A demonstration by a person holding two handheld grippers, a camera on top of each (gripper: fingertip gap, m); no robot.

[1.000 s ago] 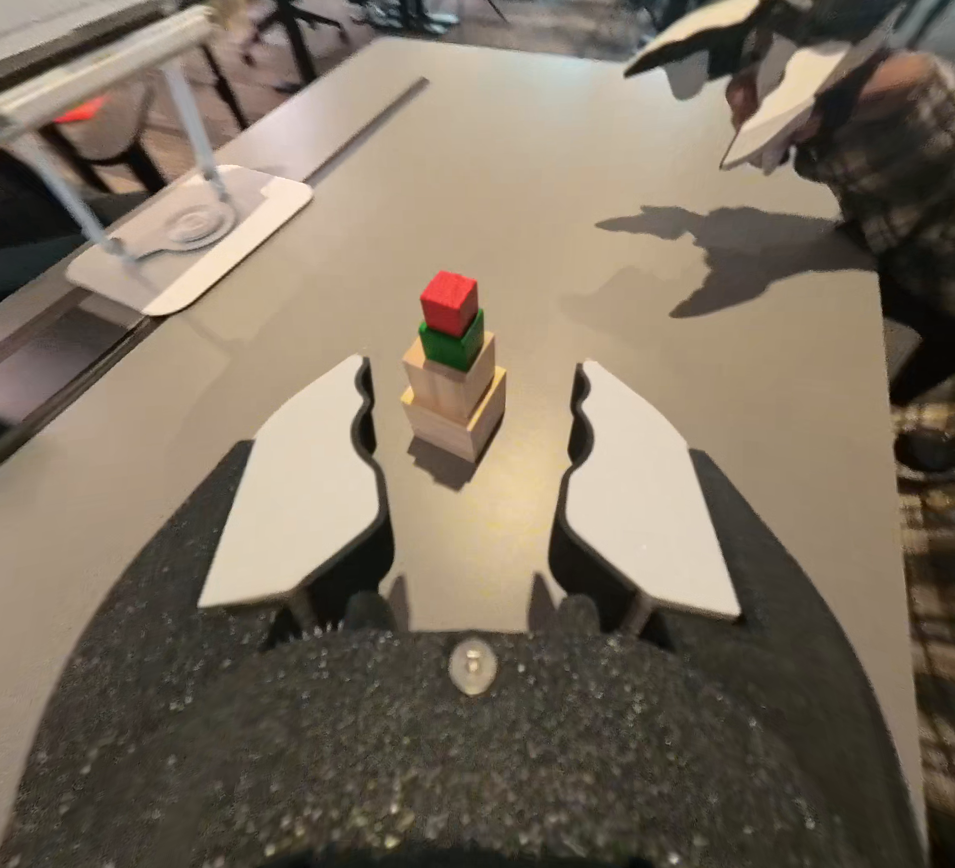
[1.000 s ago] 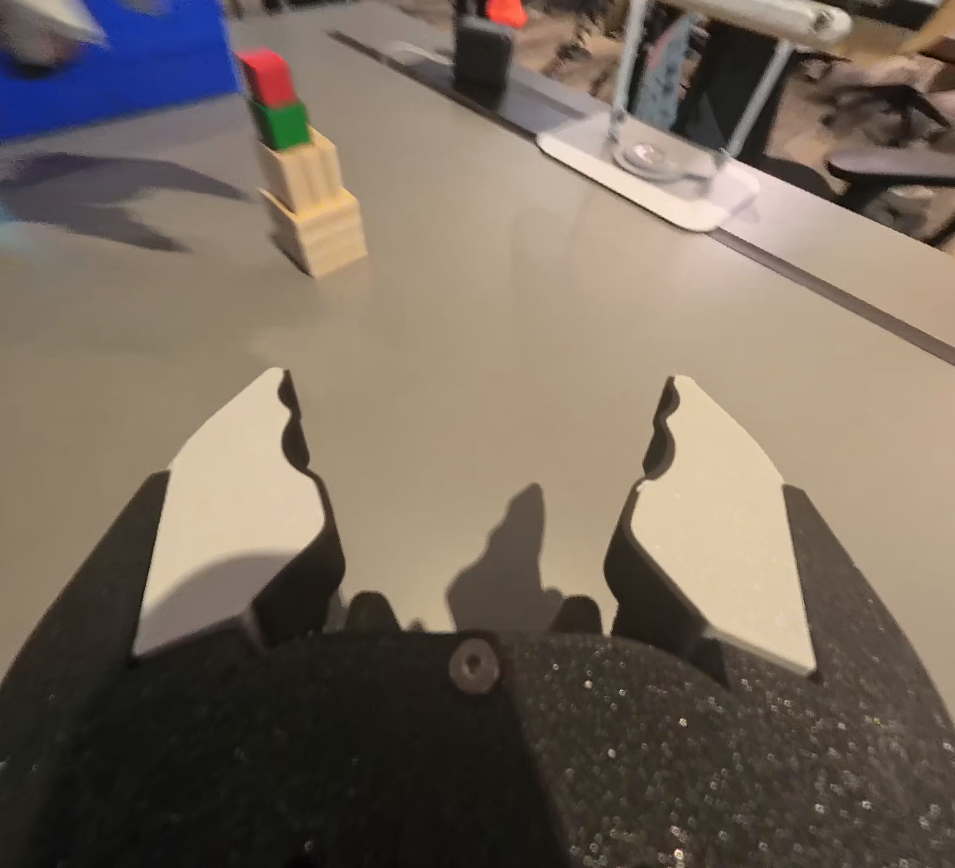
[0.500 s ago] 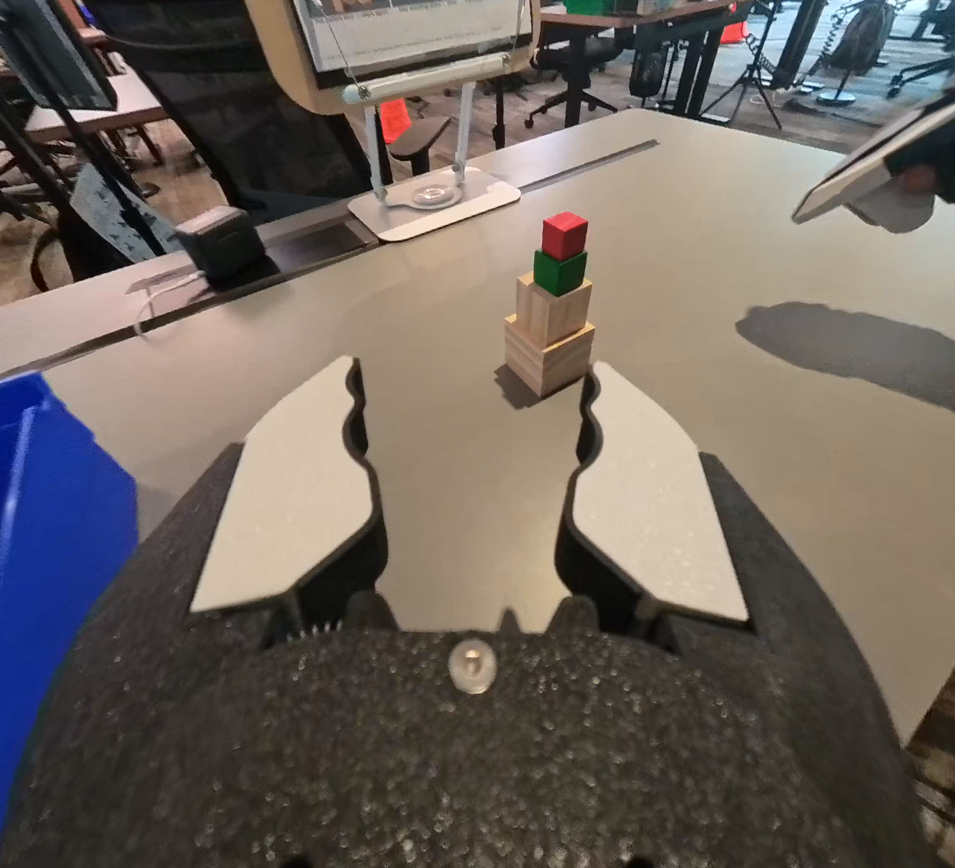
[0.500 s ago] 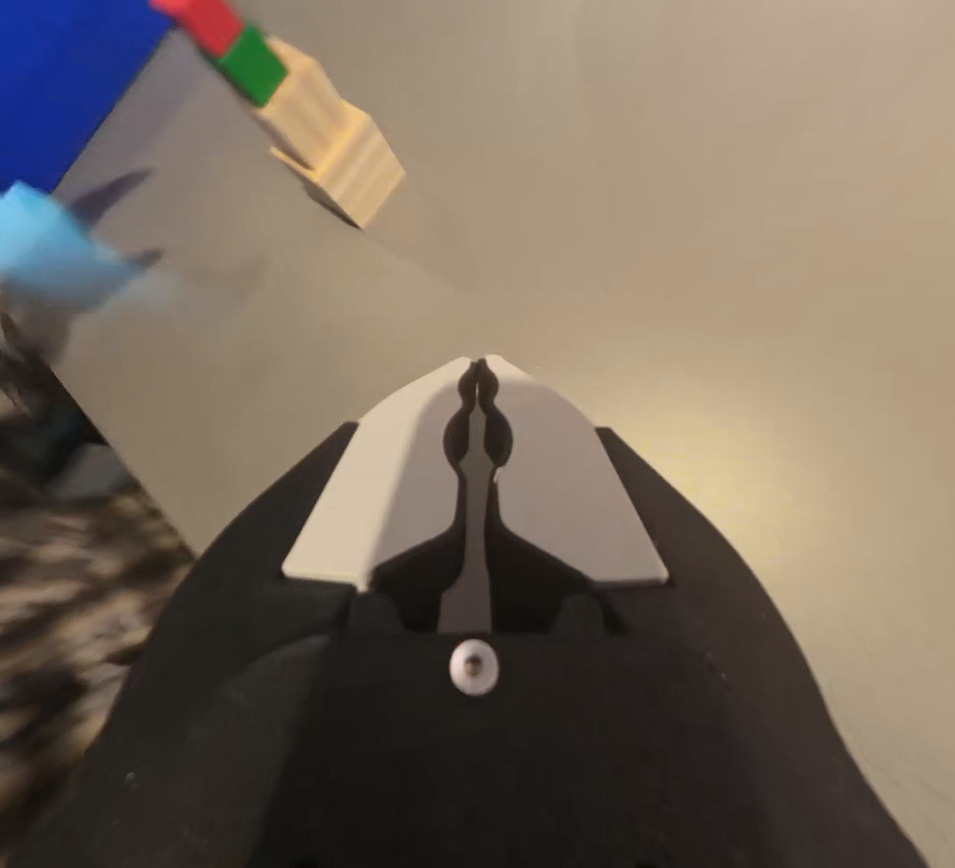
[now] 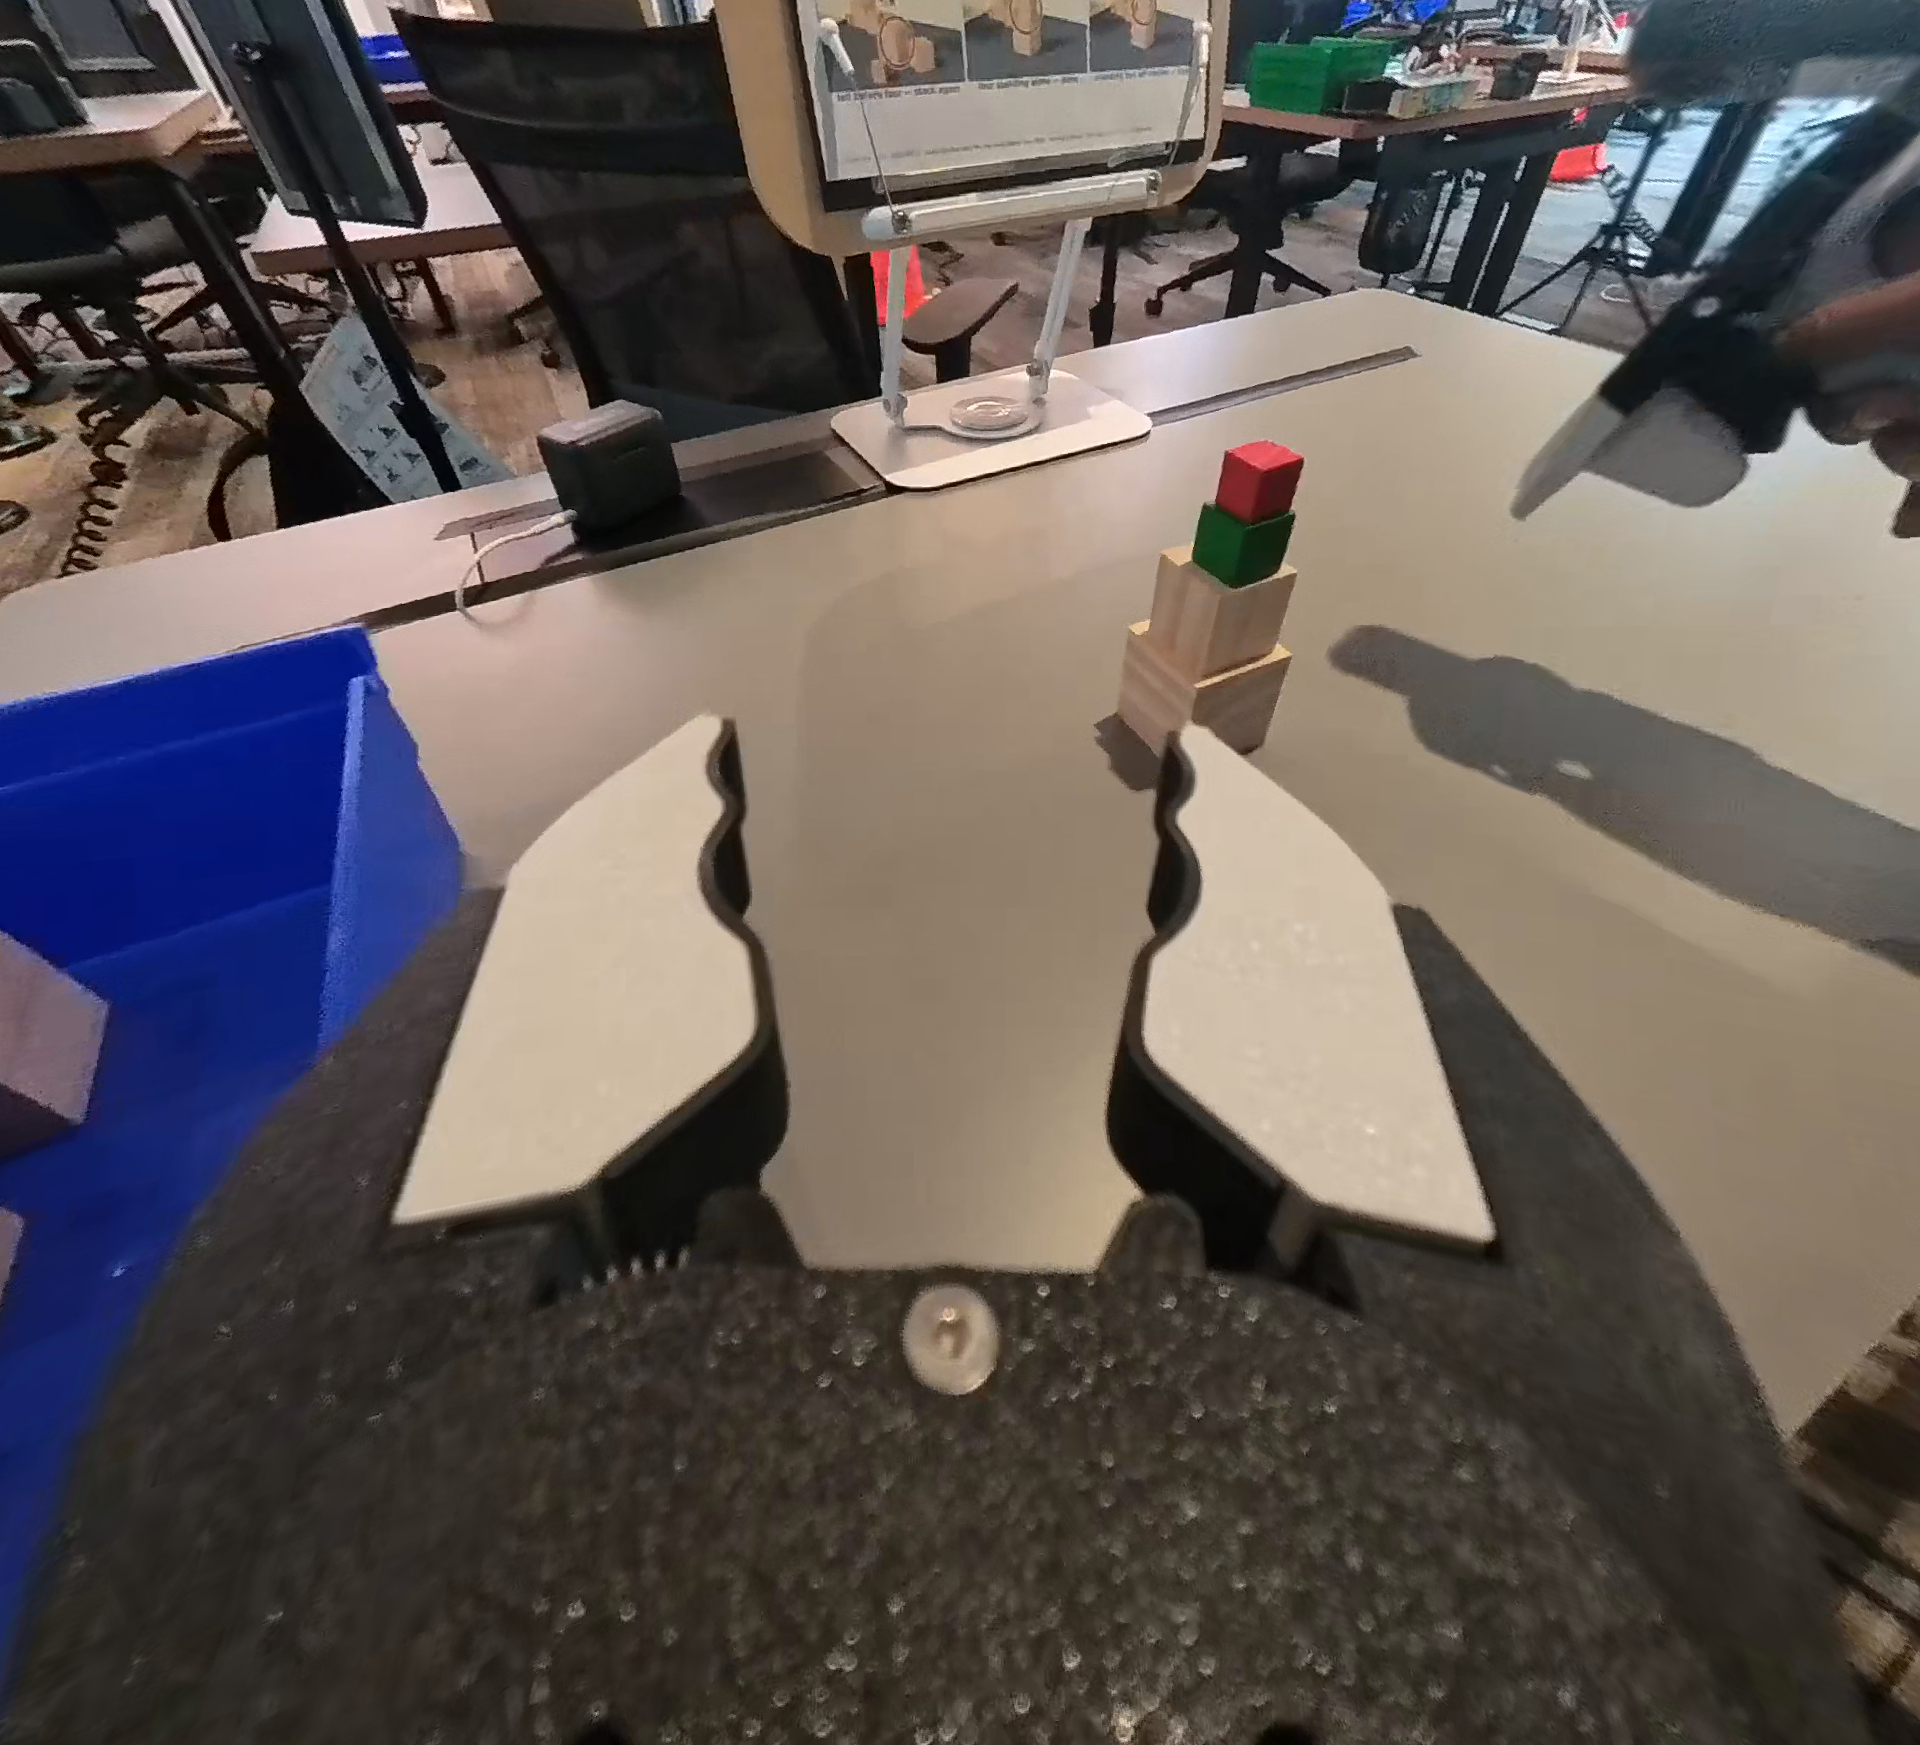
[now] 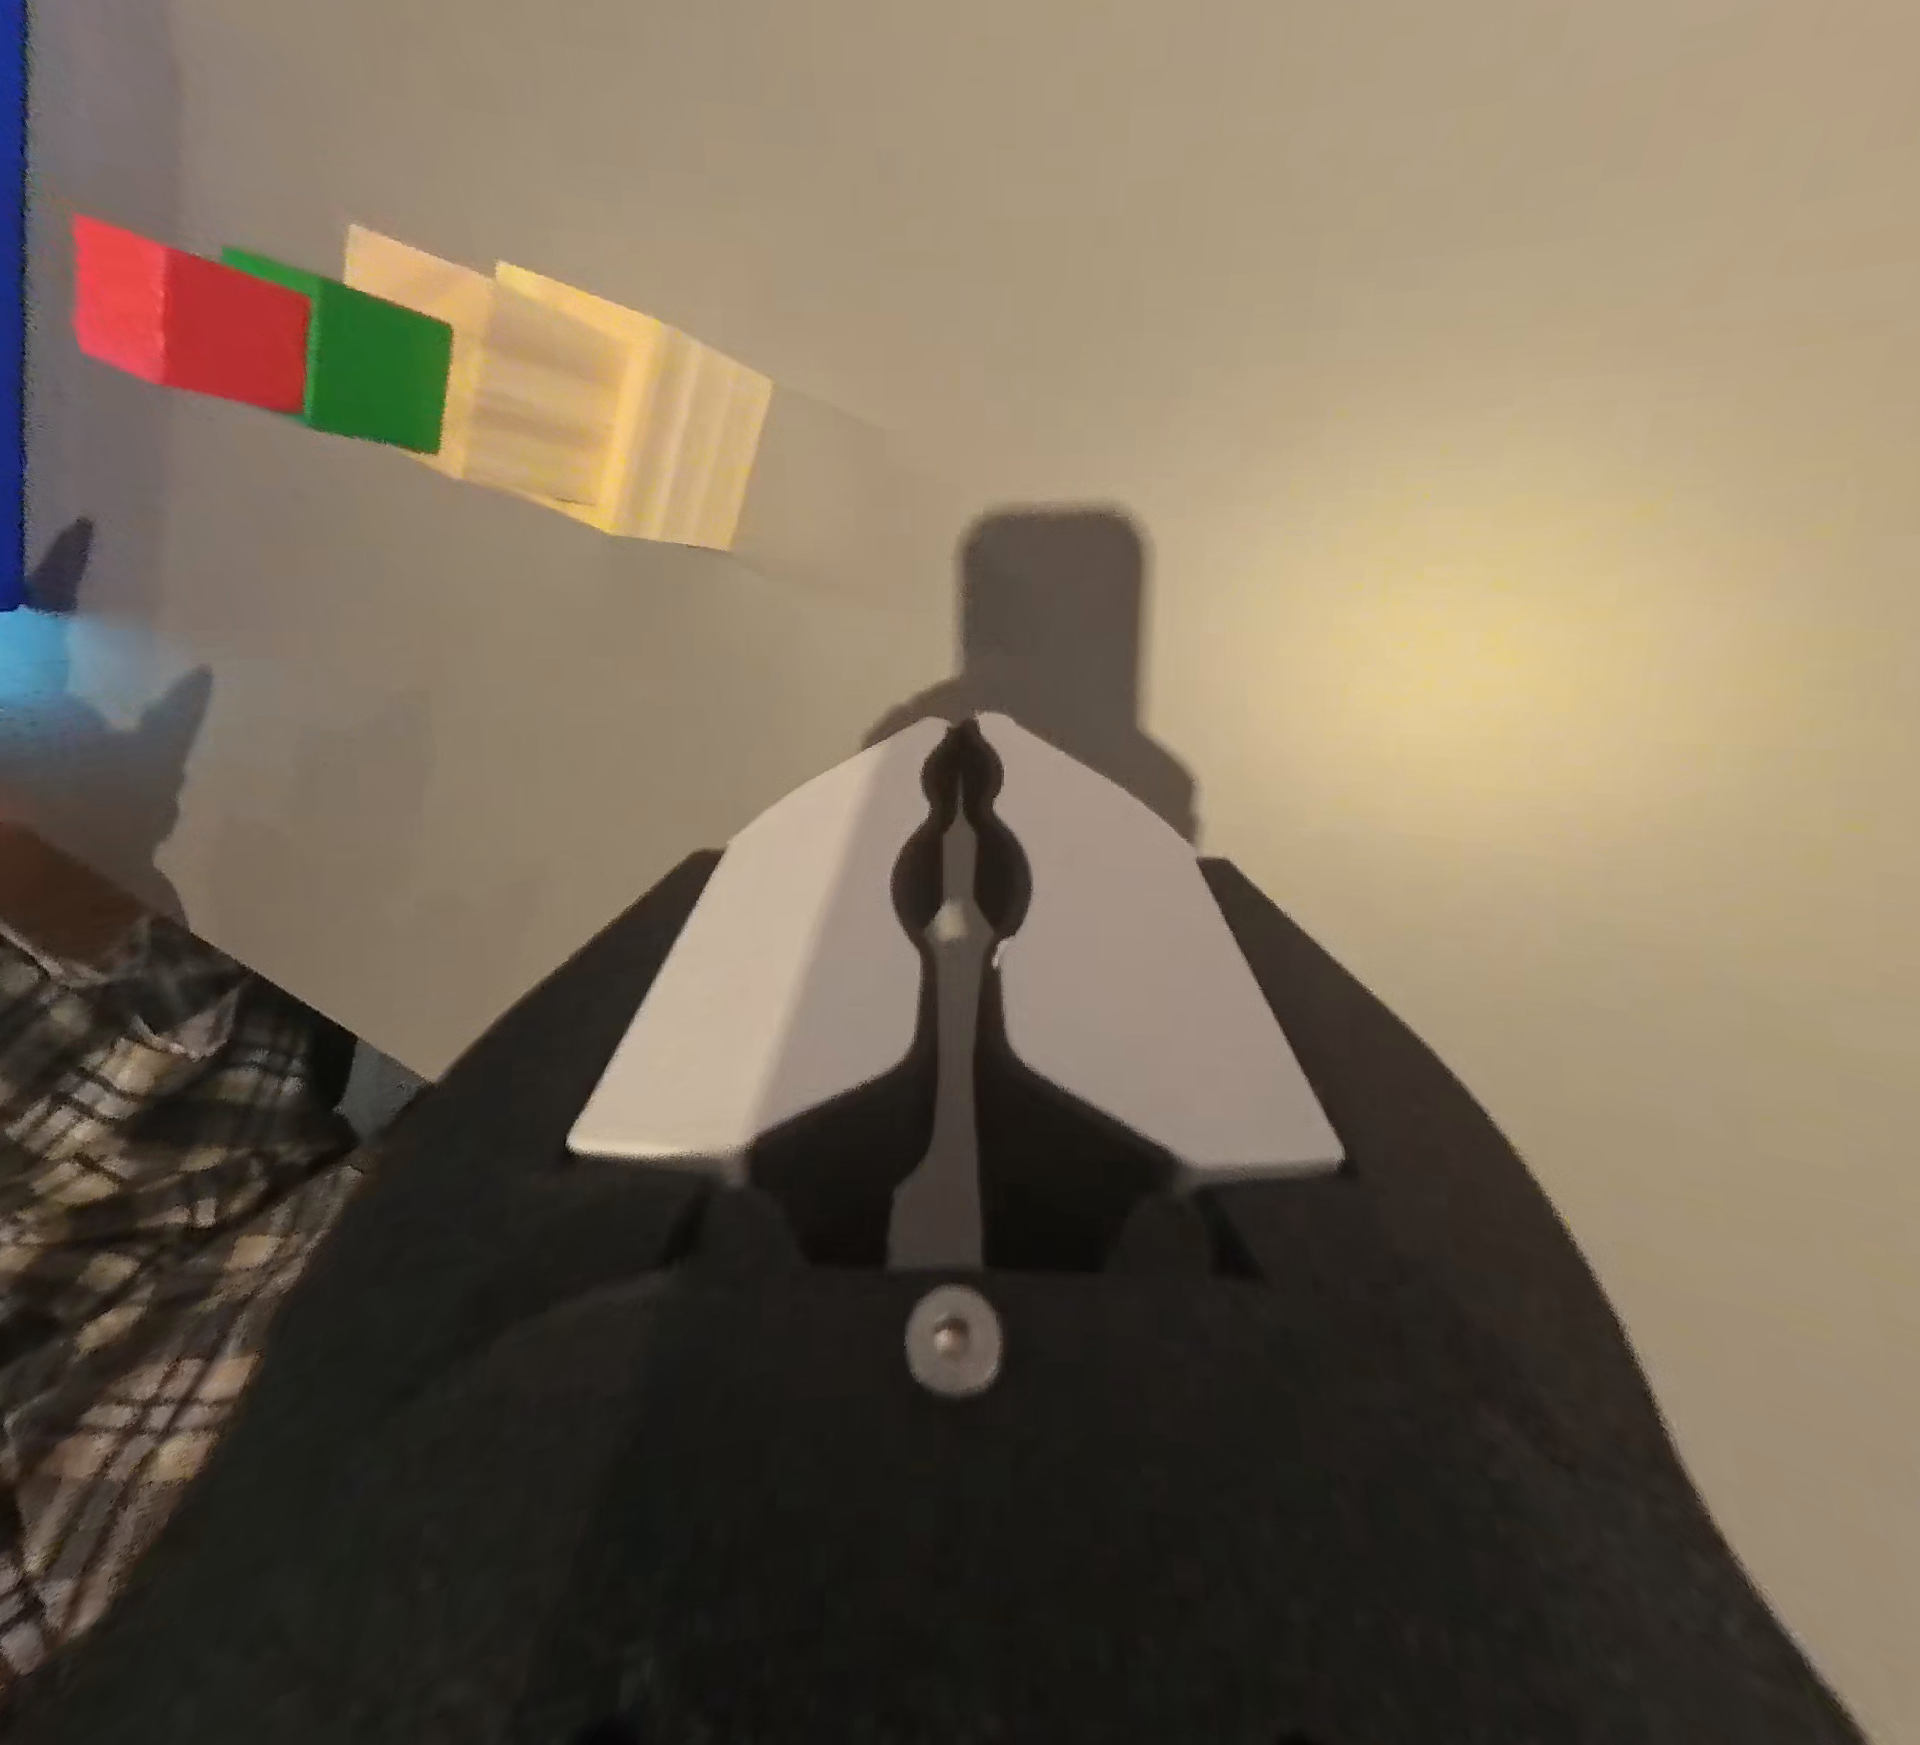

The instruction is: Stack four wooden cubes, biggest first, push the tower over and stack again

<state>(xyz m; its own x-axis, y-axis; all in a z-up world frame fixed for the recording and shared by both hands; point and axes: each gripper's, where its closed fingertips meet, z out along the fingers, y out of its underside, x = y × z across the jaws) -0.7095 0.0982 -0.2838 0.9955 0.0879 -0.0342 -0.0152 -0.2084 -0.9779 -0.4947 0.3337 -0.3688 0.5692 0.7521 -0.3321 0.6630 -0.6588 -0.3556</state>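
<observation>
**Four-cube tower standing; neither tool in contact**

Tower: four cubes stand stacked on the grey counter [image 5: 935, 656], largest at the base. The big natural-wood cube [image 5: 1205, 693] sits on the counter, a smaller natural-wood cube [image 5: 1226, 609] on it, then the green cube [image 5: 1244, 542], then the red cube [image 5: 1259, 480] on top. The upper cubes are turned slightly against those beneath — the stack is upright all the same.

Left tool [image 5: 951, 750]: released, fingers spread wide with only bare counter between them. The tower stands beyond its right fingertip, just ahead and apart from it.

Right tool [image 6: 966, 729]: clenched, fingertips pressed together with nothing between them. In its own view (tilted, so the tower runs sideways) the stack lies to the upper left, clear of the tips. From the left wrist view the same tool is seen at the far right, held above the counter to the right of the tower's top and pointing toward it, with a gap between; its shadow falls across the counter below.

Surroundings: a blue bin [image 5: 187, 874] sits on the counter at the left. At the far edge stand a small black box [image 5: 608, 464] with a white cable and a white stand base [image 5: 992, 428] carrying a printed sheet [image 5: 1003, 2]. A plaid sleeve [image 6: 135, 1165] shows at lower left in the right wrist view.
</observation>
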